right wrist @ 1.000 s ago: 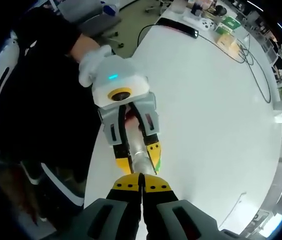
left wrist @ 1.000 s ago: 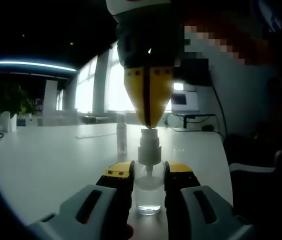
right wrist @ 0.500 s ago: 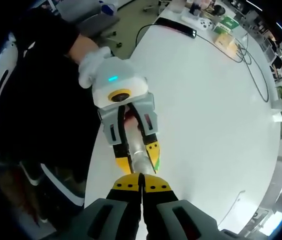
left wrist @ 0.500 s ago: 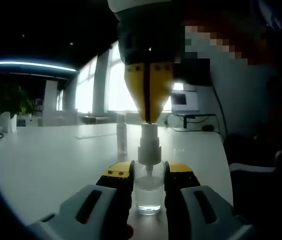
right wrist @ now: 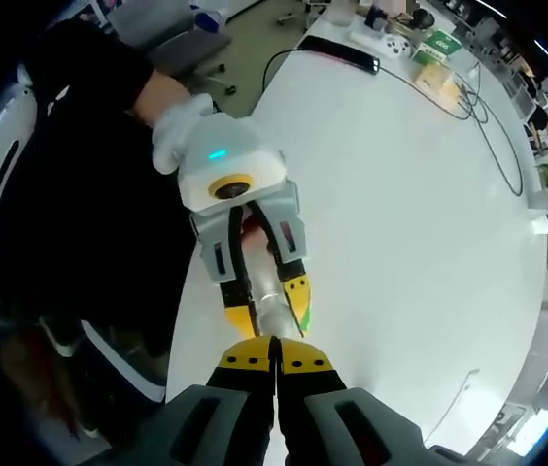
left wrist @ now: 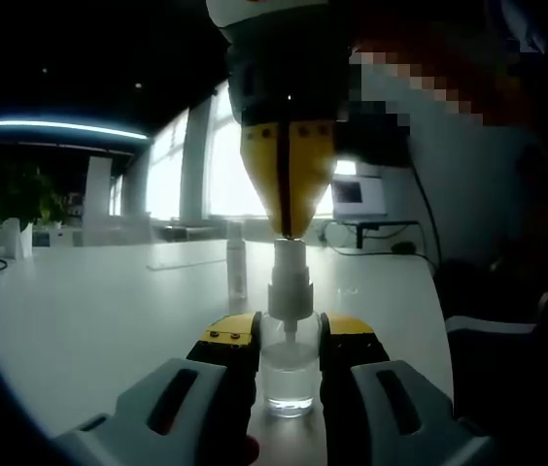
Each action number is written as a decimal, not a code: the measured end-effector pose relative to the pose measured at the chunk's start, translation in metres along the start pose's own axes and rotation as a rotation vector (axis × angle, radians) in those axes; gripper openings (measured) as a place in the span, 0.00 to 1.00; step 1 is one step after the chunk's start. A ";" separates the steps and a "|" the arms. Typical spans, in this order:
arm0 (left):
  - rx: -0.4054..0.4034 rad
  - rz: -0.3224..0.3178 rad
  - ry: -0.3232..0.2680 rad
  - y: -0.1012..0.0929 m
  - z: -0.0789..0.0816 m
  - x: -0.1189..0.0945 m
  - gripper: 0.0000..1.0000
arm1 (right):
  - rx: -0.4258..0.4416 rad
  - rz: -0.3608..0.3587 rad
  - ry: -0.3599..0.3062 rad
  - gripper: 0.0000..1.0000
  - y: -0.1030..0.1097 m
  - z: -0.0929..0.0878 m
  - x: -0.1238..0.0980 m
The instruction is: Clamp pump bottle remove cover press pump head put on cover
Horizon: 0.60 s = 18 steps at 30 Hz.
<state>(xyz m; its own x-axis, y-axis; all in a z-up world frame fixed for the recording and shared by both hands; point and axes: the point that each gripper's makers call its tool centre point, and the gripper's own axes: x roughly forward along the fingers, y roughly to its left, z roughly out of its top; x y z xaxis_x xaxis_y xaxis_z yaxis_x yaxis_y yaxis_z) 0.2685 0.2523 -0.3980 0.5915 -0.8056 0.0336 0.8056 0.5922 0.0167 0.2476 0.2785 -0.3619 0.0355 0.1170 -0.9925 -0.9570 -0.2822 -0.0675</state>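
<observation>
On white table: pump bottle upright, clamped betw. my left gripper jaws. Right gripper pinched closed, nothing in it, tips directly above pump head, at or near touching. Bottle axis vertical, so I judge press goes straight down.

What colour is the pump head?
White, on the clear plastic pump bottle; the pump head shows best in left gripper view.

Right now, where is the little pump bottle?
In the left gripper view the pump bottle stands on the white table, clamped between the left gripper, with the right gripper shut on top of its pump head.
</observation>
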 end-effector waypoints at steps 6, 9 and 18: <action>0.001 0.000 0.000 0.000 0.000 0.000 0.15 | -0.016 -0.001 0.001 0.00 0.000 0.000 0.000; 0.001 0.000 0.000 0.000 0.000 0.000 0.15 | -0.007 -0.003 0.003 0.00 0.000 0.000 0.000; 0.000 0.001 0.000 0.001 0.000 0.000 0.15 | -0.010 -0.004 0.001 0.00 0.000 0.000 0.000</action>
<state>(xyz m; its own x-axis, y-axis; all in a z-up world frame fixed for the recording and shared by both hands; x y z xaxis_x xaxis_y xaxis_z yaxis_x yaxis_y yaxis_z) 0.2691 0.2528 -0.3981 0.5923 -0.8050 0.0332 0.8050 0.5930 0.0164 0.2478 0.2788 -0.3620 0.0392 0.1172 -0.9923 -0.9540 -0.2910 -0.0721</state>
